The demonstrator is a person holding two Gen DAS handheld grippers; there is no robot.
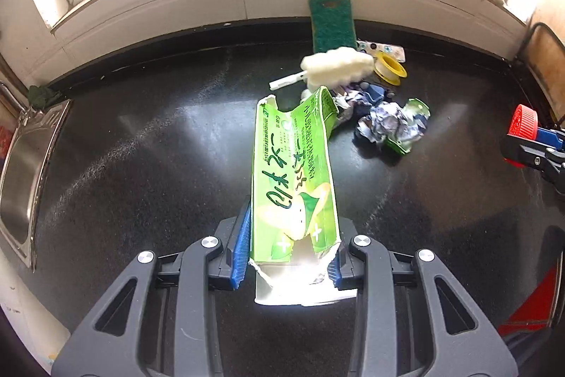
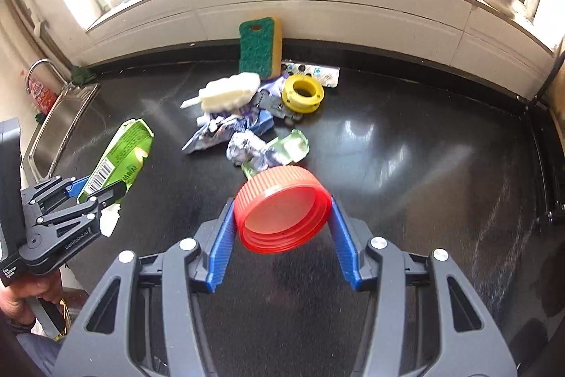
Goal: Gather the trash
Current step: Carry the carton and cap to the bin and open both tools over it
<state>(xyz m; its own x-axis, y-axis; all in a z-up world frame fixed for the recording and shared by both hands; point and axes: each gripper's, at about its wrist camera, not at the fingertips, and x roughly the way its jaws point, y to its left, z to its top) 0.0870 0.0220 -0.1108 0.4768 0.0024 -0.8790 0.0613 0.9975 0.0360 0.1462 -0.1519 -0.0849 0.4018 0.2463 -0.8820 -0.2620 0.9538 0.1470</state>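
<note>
Left wrist view: the left gripper [image 1: 287, 257] clamps a torn green carton [image 1: 293, 179] between its 2 blue pads, lifted above the black countertop [image 1: 141, 165]. Right wrist view: the right gripper [image 2: 282, 228] pinches a red ribbed lid [image 2: 282, 209] by its rim, also off the counter. Behind lie crumpled wrappers [image 2: 243, 136], a yellow spool [image 2: 303, 93], a white fluffy brush [image 2: 229, 92] and a green sponge [image 2: 259, 46] leaning on the wall.
</note>
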